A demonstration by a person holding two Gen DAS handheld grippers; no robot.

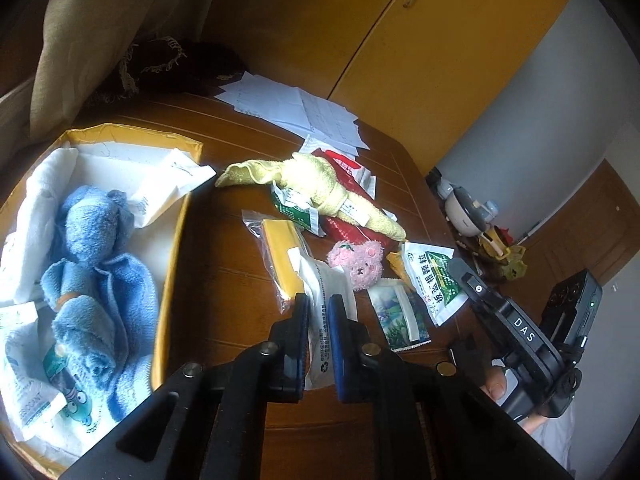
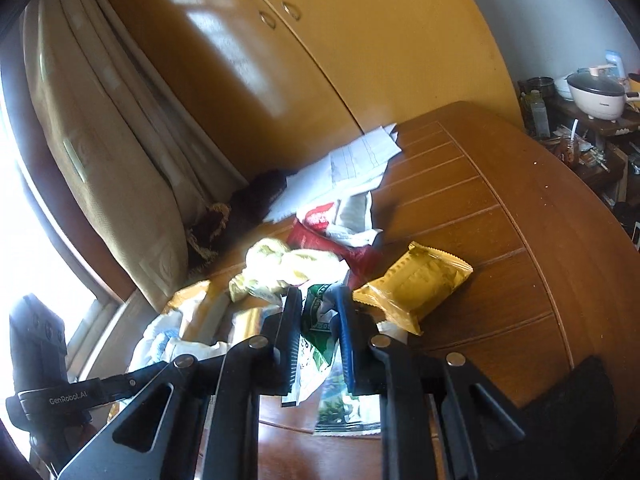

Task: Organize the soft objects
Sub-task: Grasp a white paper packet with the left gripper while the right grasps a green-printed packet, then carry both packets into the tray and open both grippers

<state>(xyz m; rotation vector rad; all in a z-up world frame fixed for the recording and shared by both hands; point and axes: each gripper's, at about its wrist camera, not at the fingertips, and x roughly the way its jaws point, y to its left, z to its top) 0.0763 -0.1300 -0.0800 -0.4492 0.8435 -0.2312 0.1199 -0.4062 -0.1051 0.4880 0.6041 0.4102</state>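
Observation:
My left gripper (image 1: 319,305) is shut on a white paper packet (image 1: 326,300) held over the wooden table (image 1: 224,264). A blue towel (image 1: 94,264) lies in the yellow-rimmed box (image 1: 176,236) at the left. A yellow towel (image 1: 320,184) and a small pink plush bear (image 1: 360,262) lie on the table beyond the packet. My right gripper (image 2: 318,304) is shut on a green-and-white sachet (image 2: 316,332); the yellow towel (image 2: 288,266) lies just past it. The right gripper's body (image 1: 520,332) shows at the right of the left wrist view.
Sachets (image 1: 434,280), a yellow bagged item (image 1: 282,256), a red pouch (image 1: 348,228) and loose papers (image 1: 304,112) are scattered on the table. A gold snack packet (image 2: 416,284) lies to the right. Curtain (image 2: 120,184) and wardrobe (image 2: 320,60) stand behind.

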